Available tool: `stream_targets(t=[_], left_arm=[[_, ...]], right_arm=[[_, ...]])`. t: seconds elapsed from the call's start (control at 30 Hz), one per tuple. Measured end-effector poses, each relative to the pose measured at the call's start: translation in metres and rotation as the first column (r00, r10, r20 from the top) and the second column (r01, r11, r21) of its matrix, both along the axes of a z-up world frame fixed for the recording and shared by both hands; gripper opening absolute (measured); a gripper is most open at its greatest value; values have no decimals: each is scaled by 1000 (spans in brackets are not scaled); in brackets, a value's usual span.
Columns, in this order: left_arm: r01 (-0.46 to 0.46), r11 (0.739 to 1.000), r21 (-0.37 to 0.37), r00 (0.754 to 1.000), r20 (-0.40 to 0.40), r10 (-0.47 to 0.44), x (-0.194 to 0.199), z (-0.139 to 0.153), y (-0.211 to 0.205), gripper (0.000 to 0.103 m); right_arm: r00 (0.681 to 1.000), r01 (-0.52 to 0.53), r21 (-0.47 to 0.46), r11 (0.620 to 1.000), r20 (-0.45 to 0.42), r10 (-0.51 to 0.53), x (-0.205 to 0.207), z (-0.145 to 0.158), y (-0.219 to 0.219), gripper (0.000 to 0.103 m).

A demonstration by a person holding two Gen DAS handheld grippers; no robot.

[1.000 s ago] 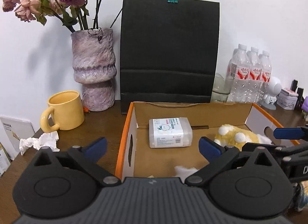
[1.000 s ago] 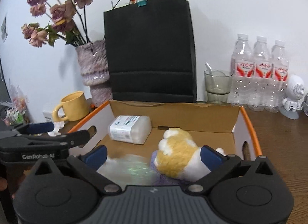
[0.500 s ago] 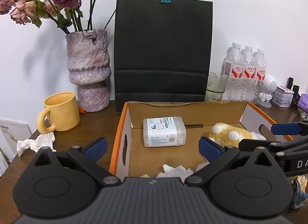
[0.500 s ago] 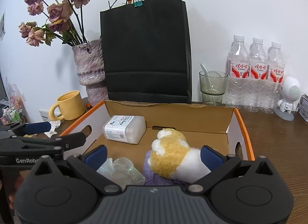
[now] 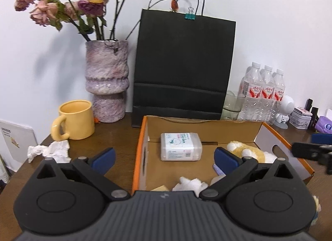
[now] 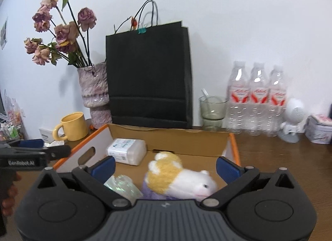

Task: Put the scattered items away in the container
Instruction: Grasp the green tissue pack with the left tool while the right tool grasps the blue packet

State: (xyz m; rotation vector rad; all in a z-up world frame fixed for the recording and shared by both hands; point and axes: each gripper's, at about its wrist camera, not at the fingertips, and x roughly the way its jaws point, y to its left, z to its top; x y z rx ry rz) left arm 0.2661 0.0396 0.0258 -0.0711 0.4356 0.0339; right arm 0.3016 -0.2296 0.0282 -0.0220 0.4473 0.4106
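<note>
An open cardboard box (image 5: 139,158) with orange edges (image 6: 233,147) sits on the wooden table. Inside lie a white wipes pack (image 5: 180,146) (image 6: 126,151), a yellow-and-white plush toy (image 5: 247,151) (image 6: 178,175), crumpled white tissue (image 5: 189,184) and a clear plastic wrapper (image 6: 122,186). A crumpled tissue (image 5: 48,150) lies on the table left of the box. My left gripper (image 5: 164,157) is open and empty above the box's near left edge. My right gripper (image 6: 165,165) is open and empty above the plush toy.
A yellow mug (image 5: 74,122), a purple vase with dried roses (image 5: 106,83) and a black paper bag (image 5: 182,66) stand behind the box. Water bottles (image 6: 257,100), a glass (image 6: 211,108), a small white robot figure (image 6: 292,120) and a tin (image 6: 319,129) stand at the right.
Both grippers have pulled back and risen away from the box. The plush toy and wrapper now lie free in the box.
</note>
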Motion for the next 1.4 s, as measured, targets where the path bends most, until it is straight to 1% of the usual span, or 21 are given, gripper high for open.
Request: stream_targets(t=[0.07,0.13,0.2,0.27,0.33,0.43,0.57,0.63,0.73,0.83,0.97,1.03,1.1,1.17,1.2,1.23,1.27,1.3,1.37,1.4], left_arm=[[4,1000,3,1000,-7,-4,-9,-3,4,103],[11,1000,2,999,-30,-11,-18,-8,9,103],[-2,1000,13,998,-56,2,-25,-14,13,103],[-12,1000,25,997,-73,14,-31,-20,16,103],[-16,1000,20,996,-93,17,-36,-26,17,103],[-19,1000,0,992,-127,19,-42,-38,16,103],[-53,999,3,985,-162,53,-48,-56,8,103],[-58,998,11,982,-178,59,-48,-62,3,103],[-59,998,20,981,-183,62,-46,-67,-2,103],[-71,997,35,978,-195,77,-42,-71,-4,103],[-71,996,47,977,-197,79,-40,-73,-6,103],[-64,997,52,977,-198,73,-39,-74,-8,103],[-55,997,56,977,-203,65,-37,-75,-9,103],[-48,997,53,976,-210,58,-36,-77,-9,103],[-43,998,55,975,-215,54,-35,-78,-9,102],[-34,998,60,973,-224,47,-35,-80,-10,97],[-25,998,60,972,-233,39,-34,-81,-10,81],[-14,999,51,972,-235,25,-35,-82,-9,66],[-1,999,35,976,-216,8,-39,-79,-7,65],[5,1000,18,980,-201,-2,-42,-77,-5,65]], right_arm=[[1000,16,-13,1000,2,-16,-9,-2,-12,103],[999,39,-37,999,-2,-39,-18,-7,-24,103],[998,63,-63,996,-15,-65,-26,-15,-36,103],[996,81,-84,993,-42,-85,-31,-24,-45,103],[992,94,-96,991,-70,-101,-37,-36,-52,103],[986,99,-102,990,-121,-111,-44,-54,-56,103],[979,104,-99,990,-168,-120,-52,-75,-55,103],[978,108,-104,989,-169,-125,-54,-81,-53,103],[981,101,-128,987,-152,-120,-54,-85,-46,103],[979,114,-153,982,-149,-137,-53,-89,-44,103],[980,118,-144,983,-146,-139,-50,-89,-45,103],[980,118,-142,983,-144,-138,-49,-89,-44,101],[980,115,-143,983,-144,-136,-49,-90,-42,96],[980,110,-150,983,-148,-132,-49,-91,-39,92],[980,107,-154,982,-149,-130,-49,-92,-38,82],[980,105,-160,981,-149,-130,-49,-93,-37,73],[980,106,-163,981,-150,-131,-49,-93,-37,52],[980,107,-162,981,-151,-131,-49,-93,-37,36],[981,99,-145,984,-148,-121,-51,-91,-39,28],[983,93,-135,986,-143,-112,-52,-89,-41,22]])
